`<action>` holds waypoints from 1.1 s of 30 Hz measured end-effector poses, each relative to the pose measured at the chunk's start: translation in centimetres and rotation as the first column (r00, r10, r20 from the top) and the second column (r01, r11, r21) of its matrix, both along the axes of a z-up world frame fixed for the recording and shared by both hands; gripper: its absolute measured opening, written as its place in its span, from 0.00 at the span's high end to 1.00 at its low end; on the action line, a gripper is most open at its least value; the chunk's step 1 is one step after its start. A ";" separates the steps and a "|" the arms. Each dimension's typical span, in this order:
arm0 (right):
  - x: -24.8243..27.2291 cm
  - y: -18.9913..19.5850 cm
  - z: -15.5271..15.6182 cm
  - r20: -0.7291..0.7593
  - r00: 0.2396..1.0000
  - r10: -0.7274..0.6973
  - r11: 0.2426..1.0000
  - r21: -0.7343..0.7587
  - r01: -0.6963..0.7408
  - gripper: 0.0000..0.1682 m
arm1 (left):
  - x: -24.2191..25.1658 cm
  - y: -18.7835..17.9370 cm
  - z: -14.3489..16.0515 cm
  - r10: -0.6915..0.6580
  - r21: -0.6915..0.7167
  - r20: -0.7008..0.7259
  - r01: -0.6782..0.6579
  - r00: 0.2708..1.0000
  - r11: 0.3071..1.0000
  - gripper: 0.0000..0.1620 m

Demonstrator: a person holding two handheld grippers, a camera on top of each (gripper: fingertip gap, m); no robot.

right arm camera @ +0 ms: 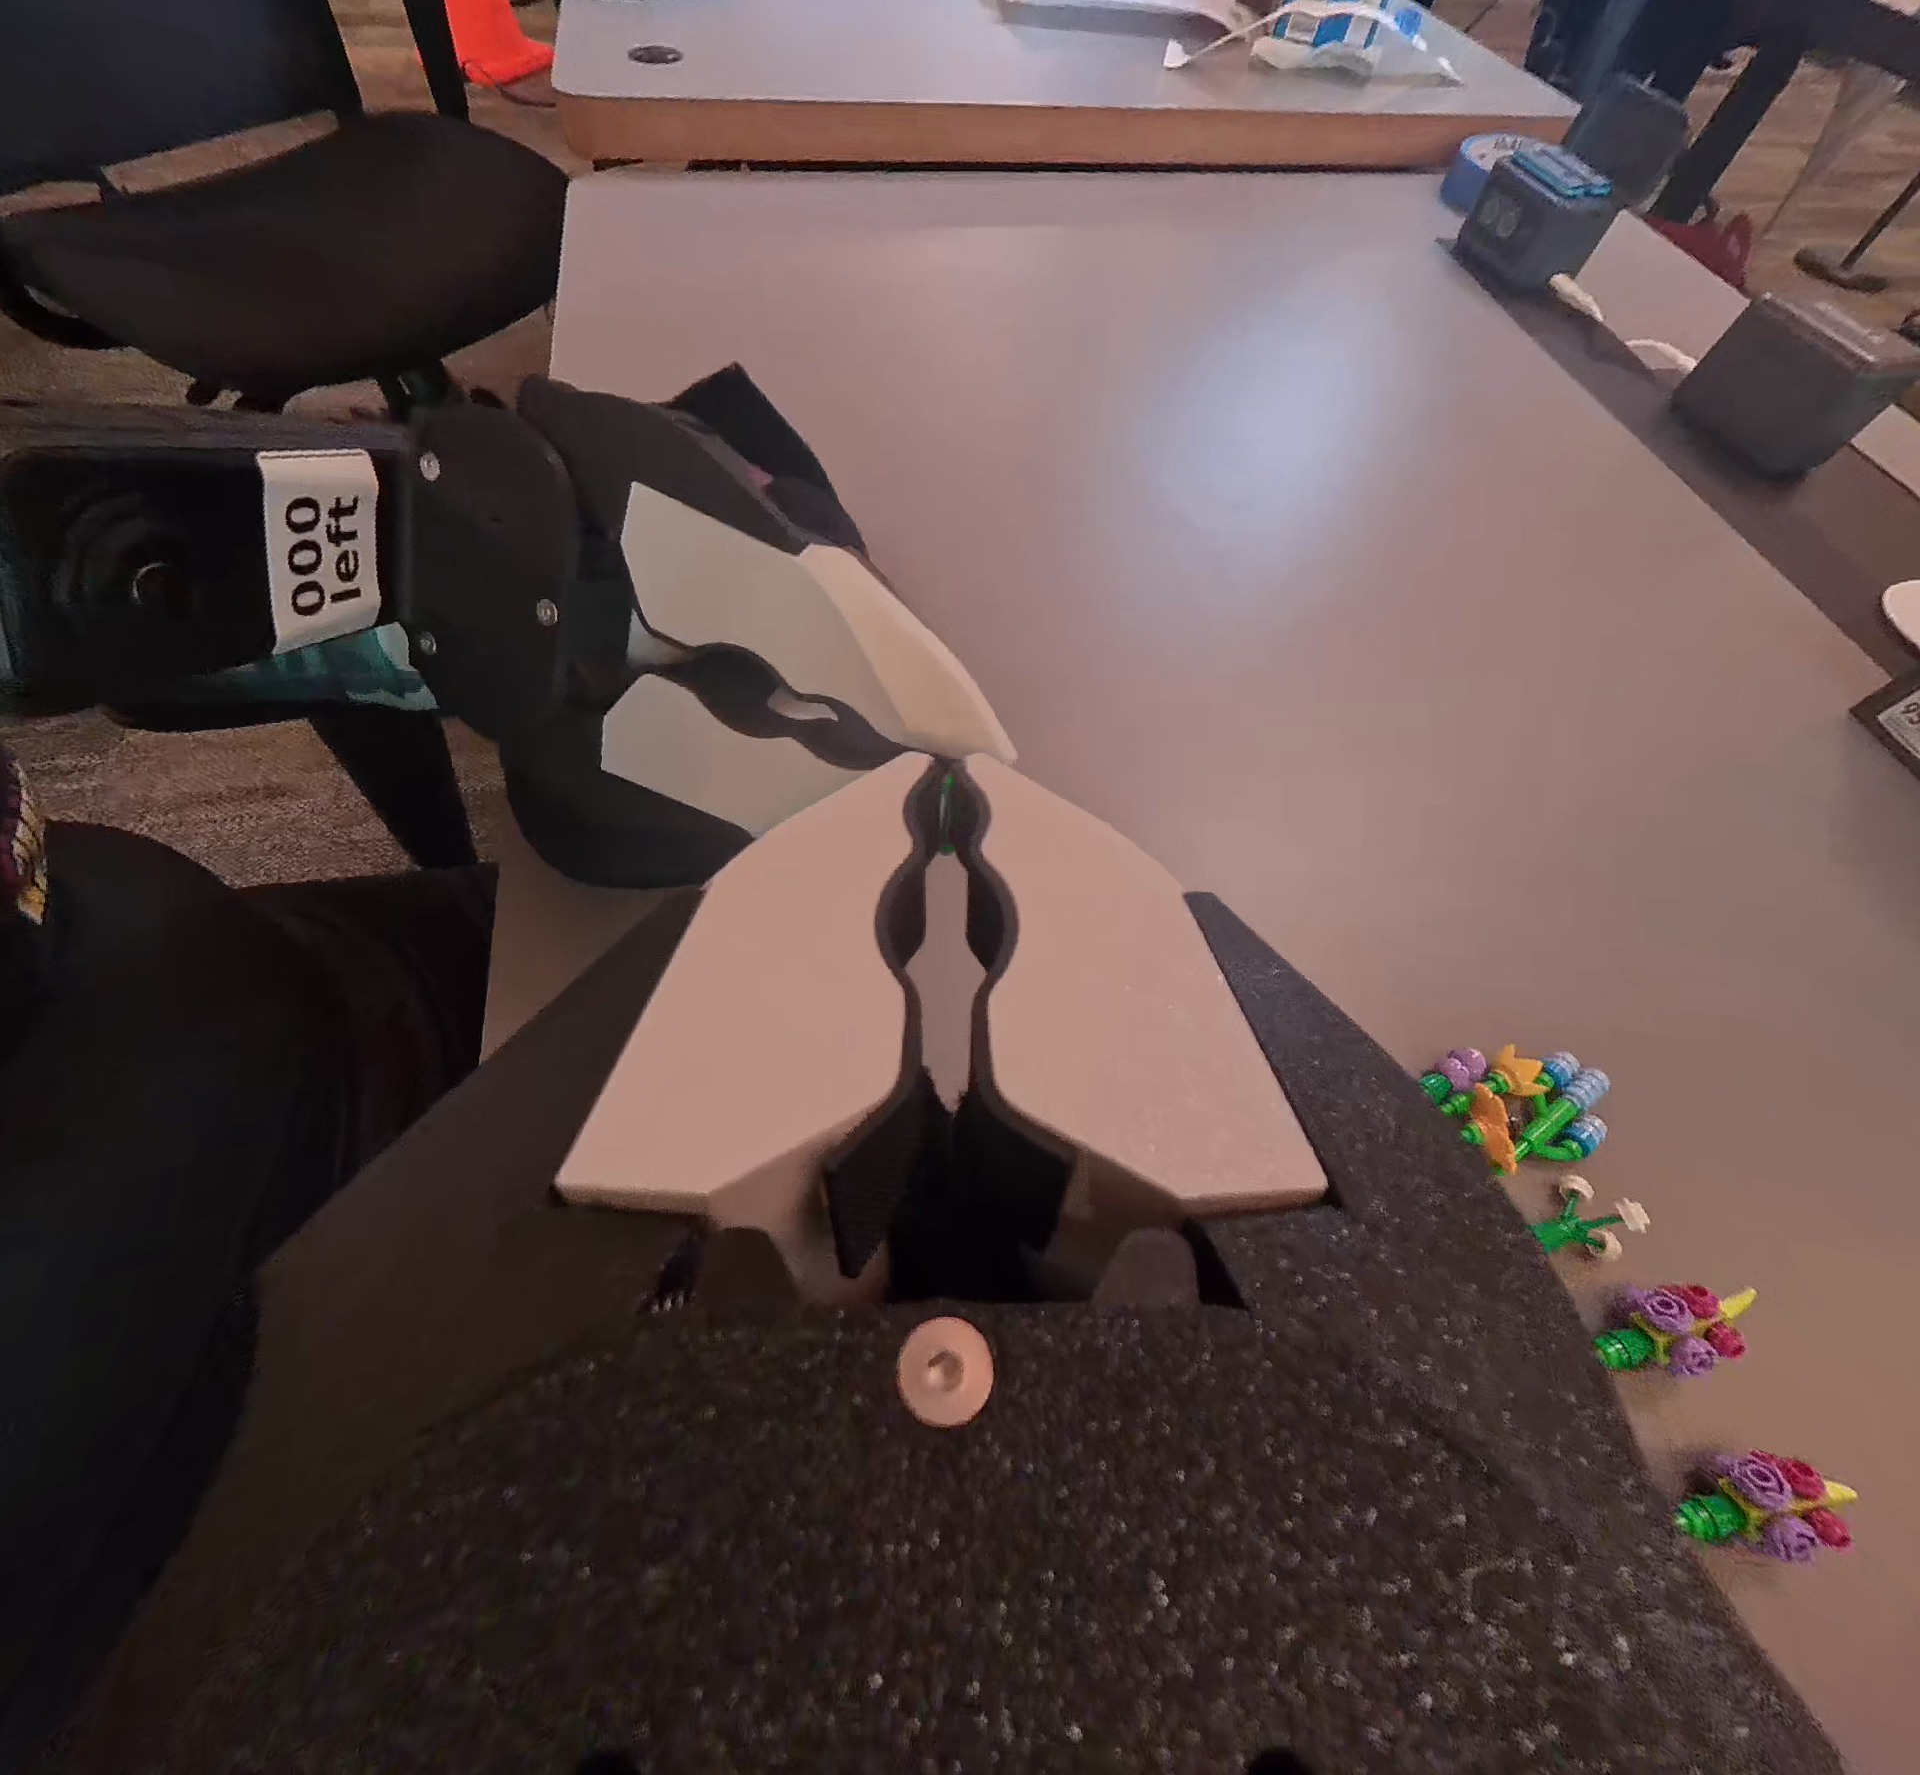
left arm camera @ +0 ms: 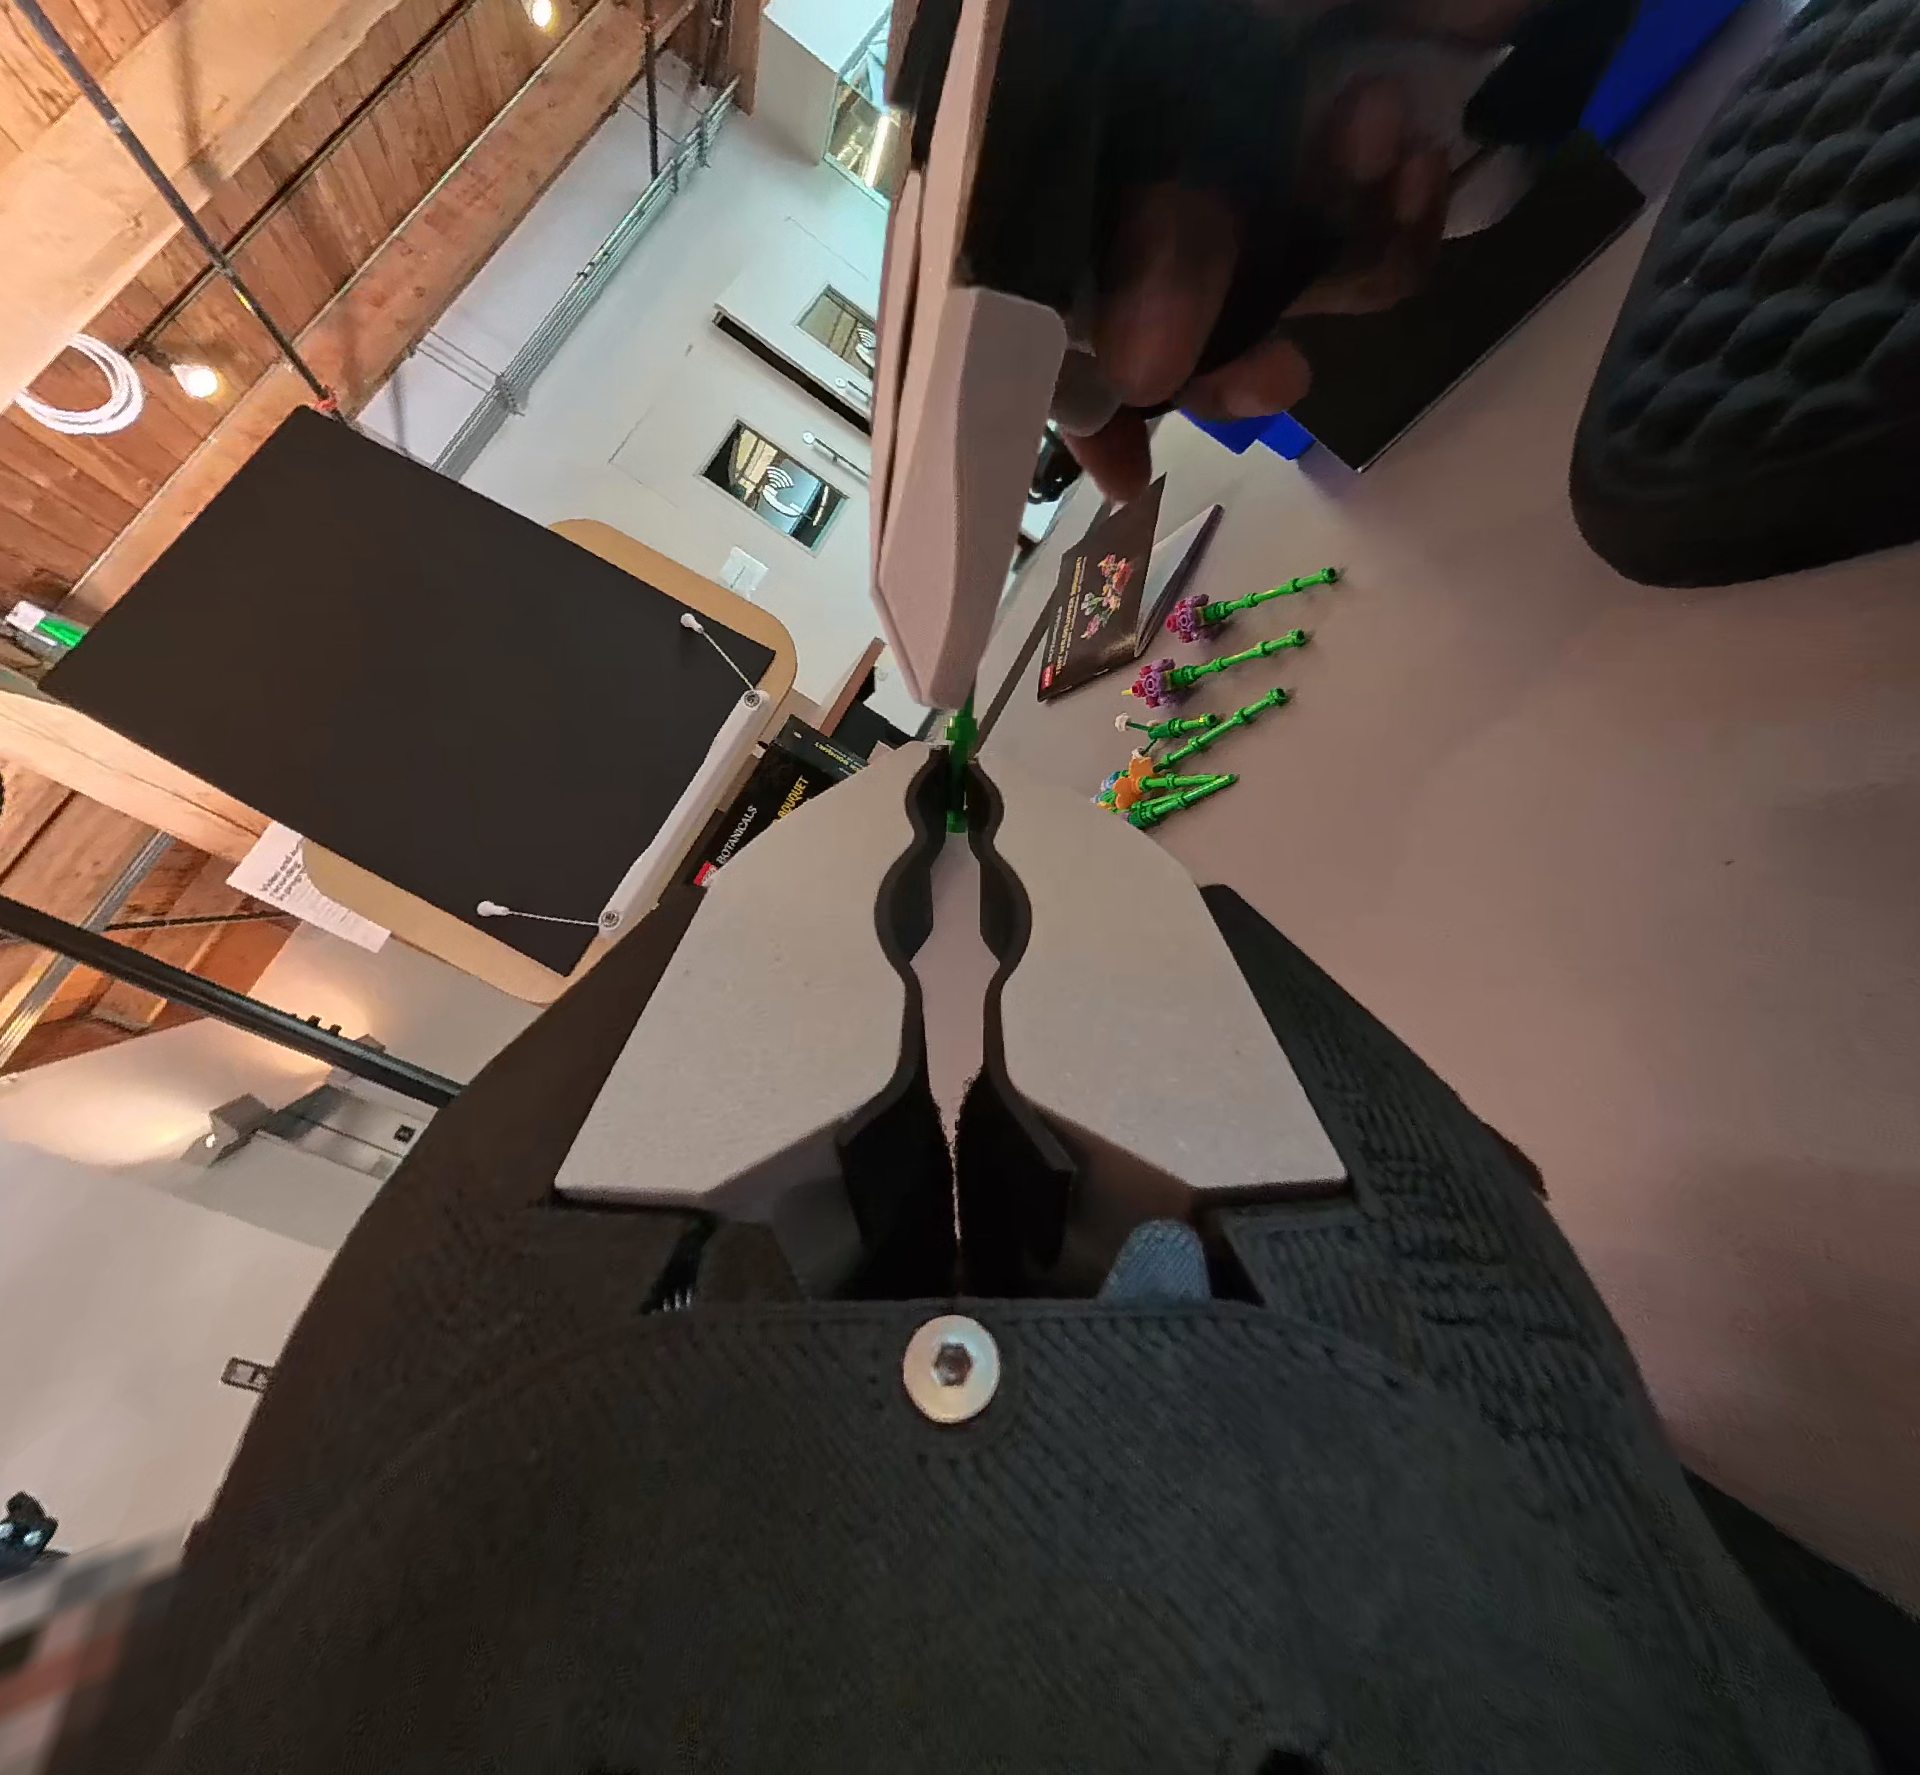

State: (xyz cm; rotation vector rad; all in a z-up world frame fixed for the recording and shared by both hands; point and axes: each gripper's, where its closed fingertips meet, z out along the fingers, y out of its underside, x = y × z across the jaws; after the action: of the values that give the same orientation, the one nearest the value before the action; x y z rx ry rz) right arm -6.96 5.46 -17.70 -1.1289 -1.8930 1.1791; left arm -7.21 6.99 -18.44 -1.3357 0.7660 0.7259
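Left gripper point(left arm camera: 958, 780) clamped on green stem point(left arm camera: 960, 769) at fingertips, held up off grey table point(left arm camera: 1455, 946). Right gripper point(right arm camera: 943, 780) pinched on same stem point(right arm camera: 944, 806), tips nearly touching left's. In right wrist view, left gripper point(right arm camera: 966, 738) enters from left, fingers together. Toy flowers point(right arm camera: 1517, 1107) in a row on table, right of right gripper, well apart. Booklet point(left arm camera: 1107, 603) beside flowers point(left arm camera: 1205, 676). Black chair point(right arm camera: 281, 239) at table's left edge.
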 end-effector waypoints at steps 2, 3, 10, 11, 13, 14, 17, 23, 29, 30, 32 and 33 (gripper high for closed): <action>0.2 0.3 -0.3 0.022 1.000 0.001 1.000 0.027 -0.001 1.00 | -0.1 0.1 -0.3 -0.002 -0.024 0.011 0.002 1.000 1.000 0.98; 0.4 0.8 0.0 0.009 1.000 -0.014 0.998 0.054 0.014 1.00 | -0.4 0.2 -0.4 0.009 -0.036 0.029 -0.008 1.000 0.999 0.98; 2.9 2.9 3.6 -0.080 0.996 -0.036 0.999 0.027 0.039 1.00 | -1.3 0.0 0.4 -0.001 -0.015 0.126 0.003 0.992 1.000 0.98; 2.7 2.6 3.2 -0.074 0.997 -0.029 0.999 0.022 0.031 0.96 | -0.9 0.0 0.3 -0.003 -0.013 0.108 0.005 0.994 1.000 0.98; 1.7 1.6 2.0 -0.043 0.999 -0.009 1.000 0.021 0.010 0.89 | -0.6 0.0 0.3 -0.007 -0.010 0.083 0.008 0.996 1.000 0.98; 1.3 1.1 1.4 -0.027 1.000 0.002 1.000 0.025 -0.002 0.89 | -0.5 -0.1 0.3 -0.006 -0.007 0.075 0.007 0.997 1.000 0.98; 0.3 0.4 -0.3 0.017 1.000 0.009 0.999 0.048 -0.010 0.89 | -0.5 -0.1 0.4 -0.011 -0.002 0.076 0.011 0.997 1.000 0.98; 0.1 0.2 -0.2 -0.001 1.000 0.017 1.000 0.026 -0.017 0.96 | -0.2 -0.1 0.1 -0.016 -0.010 0.051 0.016 0.999 1.000 0.98; 0.2 0.4 -0.4 0.006 1.000 0.022 0.999 0.047 -0.023 0.98 | -0.1 -0.1 0.1 -0.028 -0.014 0.060 0.029 0.998 0.999 0.98; 0.3 0.4 -0.4 0.011 1.000 0.026 0.998 0.057 -0.026 0.98 | 0.0 -0.1 0.1 -0.037 -0.015 0.068 0.039 0.997 0.999 0.98; 0.6 0.4 -0.4 0.022 0.999 0.030 0.996 0.087 -0.032 0.98 | 0.3 0.0 0.1 -0.060 -0.023 0.095 0.063 0.994 0.998 0.98; 0.7 0.5 -0.4 0.027 0.999 0.031 0.994 0.103 -0.034 0.98 | 0.4 0.0 0.1 -0.071 -0.027 0.107 0.074 0.992 0.997 0.98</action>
State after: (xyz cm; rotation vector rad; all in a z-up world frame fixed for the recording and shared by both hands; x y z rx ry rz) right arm -6.26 5.92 -18.08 -1.0657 -1.9752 1.0758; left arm -6.81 6.96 -18.34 -1.3560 0.7399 0.5831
